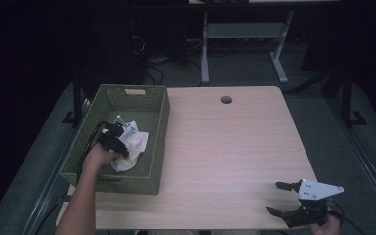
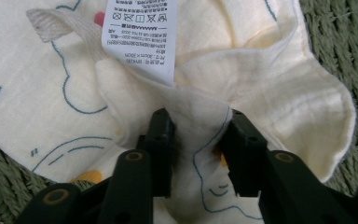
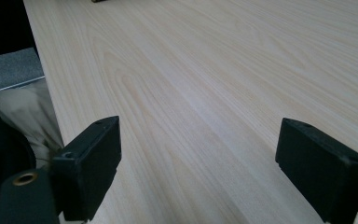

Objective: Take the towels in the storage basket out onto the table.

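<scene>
Left tool (image 1: 122,142) pinches a fold of cream cloth (image 2: 205,107) inside the green basket (image 1: 159,122); right tool (image 1: 281,198) hangs spread wide above the table (image 1: 225,147)

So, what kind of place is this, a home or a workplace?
Probably a workplace, such as a lab or recording room: a plain wooden desk with a cable hole, loose cables on the grey floor behind it, and another desk frame against dark surroundings.
</scene>
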The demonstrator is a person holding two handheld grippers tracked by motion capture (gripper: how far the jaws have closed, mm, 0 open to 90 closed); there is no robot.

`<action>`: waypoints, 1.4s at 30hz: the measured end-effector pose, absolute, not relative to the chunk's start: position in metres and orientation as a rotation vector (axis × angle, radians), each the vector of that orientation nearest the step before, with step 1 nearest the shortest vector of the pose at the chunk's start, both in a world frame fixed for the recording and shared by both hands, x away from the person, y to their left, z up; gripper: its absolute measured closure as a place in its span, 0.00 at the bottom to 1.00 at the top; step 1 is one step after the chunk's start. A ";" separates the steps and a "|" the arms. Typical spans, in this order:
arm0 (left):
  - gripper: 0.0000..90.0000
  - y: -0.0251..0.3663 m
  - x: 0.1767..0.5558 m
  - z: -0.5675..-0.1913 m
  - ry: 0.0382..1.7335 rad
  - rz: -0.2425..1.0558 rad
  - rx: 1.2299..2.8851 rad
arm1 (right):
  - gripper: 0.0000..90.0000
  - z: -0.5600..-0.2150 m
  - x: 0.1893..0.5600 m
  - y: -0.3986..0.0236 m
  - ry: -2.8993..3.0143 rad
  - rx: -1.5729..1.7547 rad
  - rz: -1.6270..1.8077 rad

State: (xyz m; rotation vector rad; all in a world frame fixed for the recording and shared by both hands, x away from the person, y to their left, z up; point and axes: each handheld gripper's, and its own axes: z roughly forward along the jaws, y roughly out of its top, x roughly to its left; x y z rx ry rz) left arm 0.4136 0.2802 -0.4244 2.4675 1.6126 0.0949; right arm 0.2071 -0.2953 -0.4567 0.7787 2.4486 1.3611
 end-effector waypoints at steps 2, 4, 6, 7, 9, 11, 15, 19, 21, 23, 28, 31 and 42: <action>0.83 0.281 0.413 -0.424 1.610 0.071 2.455 | 0.15 -0.457 0.207 -0.295 2.451 0.778 1.357; 0.85 0.280 0.414 -0.422 1.604 0.068 2.466 | 0.15 -0.457 0.207 -0.295 2.452 0.778 1.355; 0.86 0.280 0.414 -0.421 1.606 0.070 2.468 | 0.15 -0.457 0.207 -0.295 2.452 0.779 1.354; 0.86 0.279 0.412 -0.417 1.603 0.087 2.472 | 0.15 -0.457 0.208 -0.295 2.451 0.782 1.354; 0.86 0.280 0.411 -0.412 1.587 0.094 2.456 | 0.15 -0.457 0.208 -0.295 2.449 0.783 1.354; 0.86 0.282 0.407 -0.405 1.576 0.112 2.413 | 0.15 -0.457 0.208 -0.295 2.447 0.782 1.353; 0.86 0.284 0.395 -0.391 1.529 0.182 2.381 | 0.15 -0.457 0.208 -0.296 2.449 0.787 1.356; 0.86 0.290 0.384 -0.377 1.495 0.207 2.317 | 0.15 -0.457 0.208 -0.297 2.435 0.795 1.367; 0.86 0.294 0.380 -0.371 1.481 0.194 2.278 | 0.15 -0.456 0.208 -0.297 2.434 0.797 1.366; 0.86 0.296 0.375 -0.367 1.473 0.199 2.243 | 0.15 -0.456 0.208 -0.297 2.433 0.799 1.366; 0.86 0.301 0.367 -0.358 1.445 0.199 2.168 | 0.15 -0.457 0.209 -0.298 2.429 0.804 1.371; 0.86 0.303 0.364 -0.355 1.444 0.197 2.130 | 0.15 -0.457 0.209 -0.299 2.427 0.809 1.373; 0.85 0.314 0.357 -0.349 1.401 0.101 1.945 | 0.15 -0.457 0.211 -0.301 2.419 0.819 1.380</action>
